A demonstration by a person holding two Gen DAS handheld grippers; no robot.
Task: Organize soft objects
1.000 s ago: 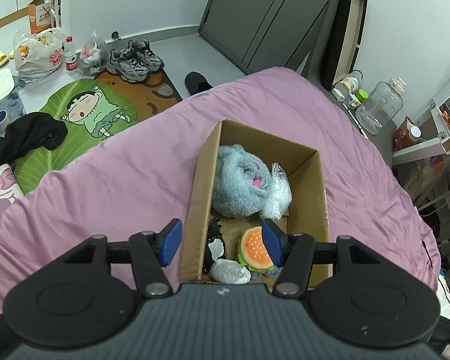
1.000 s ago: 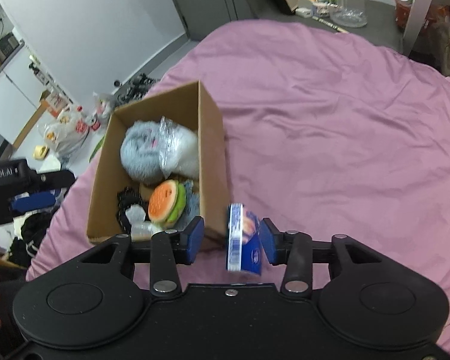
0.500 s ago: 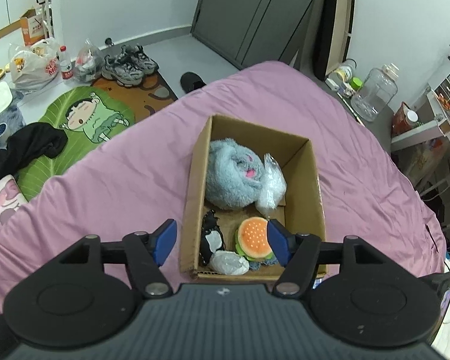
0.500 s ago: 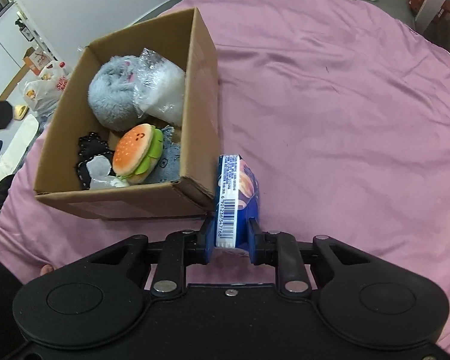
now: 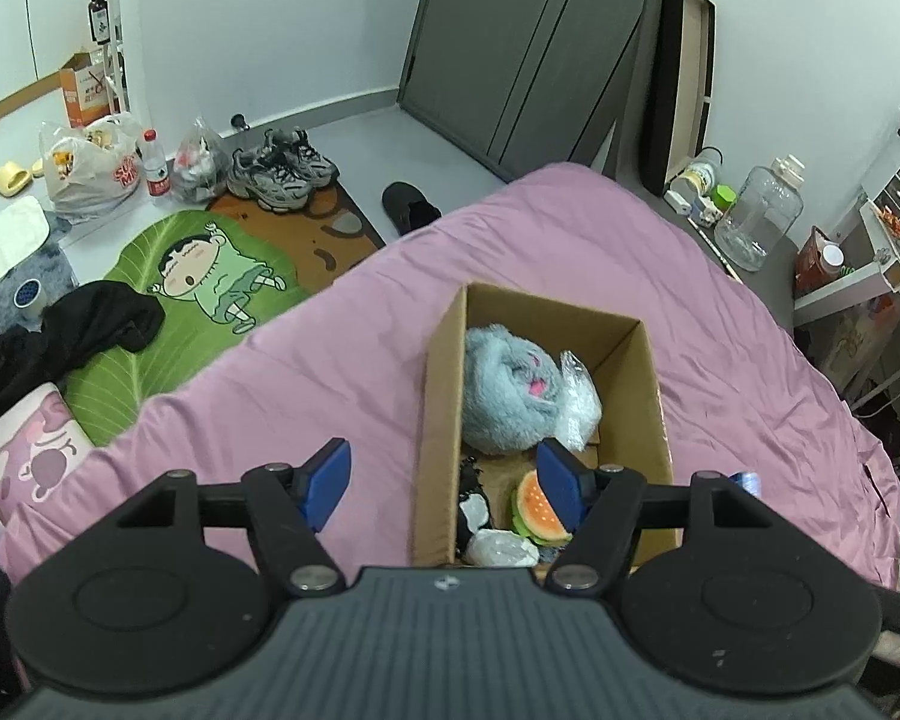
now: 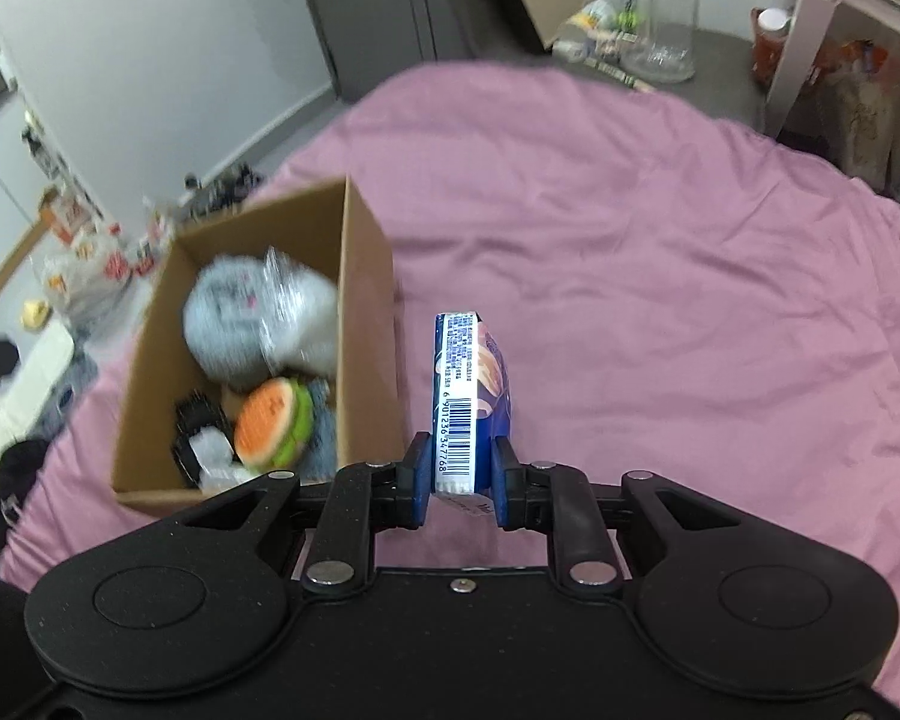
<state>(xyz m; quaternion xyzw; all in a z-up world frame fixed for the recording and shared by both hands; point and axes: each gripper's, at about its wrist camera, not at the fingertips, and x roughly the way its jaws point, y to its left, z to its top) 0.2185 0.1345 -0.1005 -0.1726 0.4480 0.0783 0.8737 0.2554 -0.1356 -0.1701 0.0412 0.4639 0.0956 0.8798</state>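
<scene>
One blue pack [image 6: 471, 402] with a barcode on its edge is now held up in the air, just to the right of the box [image 6: 366, 324], and it no longer lies on the bed [image 6: 660, 252]. A second ago the right tongs [image 6: 462, 480] were wide around it; half a second ago they closed, and now they have lifted it, with both pads pressed on its lower end. In my judgement the pick is finished and the next step is to carry the pack left, over the near right wall of the box.

Inside the box are a grey plush [image 5: 510, 396] and a clear bag [image 5: 579, 402] at the far end, and a burger toy [image 5: 540, 507] with a black-and-white toy [image 5: 471, 501] at the near end. Little free space is left, perhaps in the middle.

Left tongs [image 5: 444, 483] hang over the near left wall of the box, spread wide and holding nothing, much as before. Their view has drawn back a little, so this side seems only to wait.
</scene>
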